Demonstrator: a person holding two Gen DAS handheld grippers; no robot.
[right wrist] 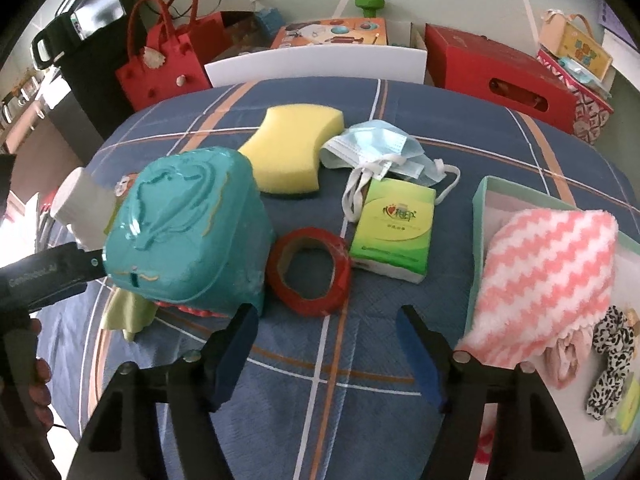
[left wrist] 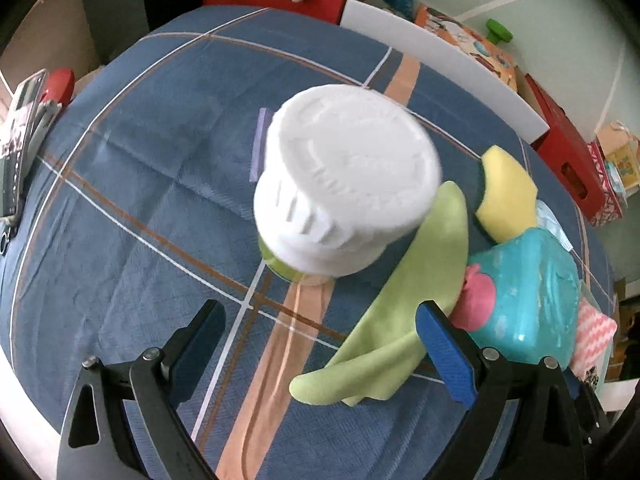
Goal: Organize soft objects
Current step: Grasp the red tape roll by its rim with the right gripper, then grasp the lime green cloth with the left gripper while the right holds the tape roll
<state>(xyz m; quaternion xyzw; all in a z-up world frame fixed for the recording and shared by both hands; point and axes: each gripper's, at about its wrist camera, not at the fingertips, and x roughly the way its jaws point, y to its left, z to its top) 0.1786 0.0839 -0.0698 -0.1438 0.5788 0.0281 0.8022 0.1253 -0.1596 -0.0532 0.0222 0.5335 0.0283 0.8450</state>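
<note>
Left gripper [left wrist: 320,344]: jaws wide, nothing between them; the green cloth [left wrist: 404,300] lies crumpled just inside the right-hand finger, running toward 1 o'clock past the white-capped jar [left wrist: 344,176]. Right gripper [right wrist: 326,344]: jaws apart, empty, above bare tablecloth [right wrist: 280,400]. Pink-and-white zigzag towel [right wrist: 548,276]: fluffy, folded, resting in the pale box [right wrist: 480,200] at 3 o'clock. Yellow sponge [right wrist: 292,148], waisted, and crumpled blue face masks [right wrist: 376,148] lie at 12 o'clock.
</note>
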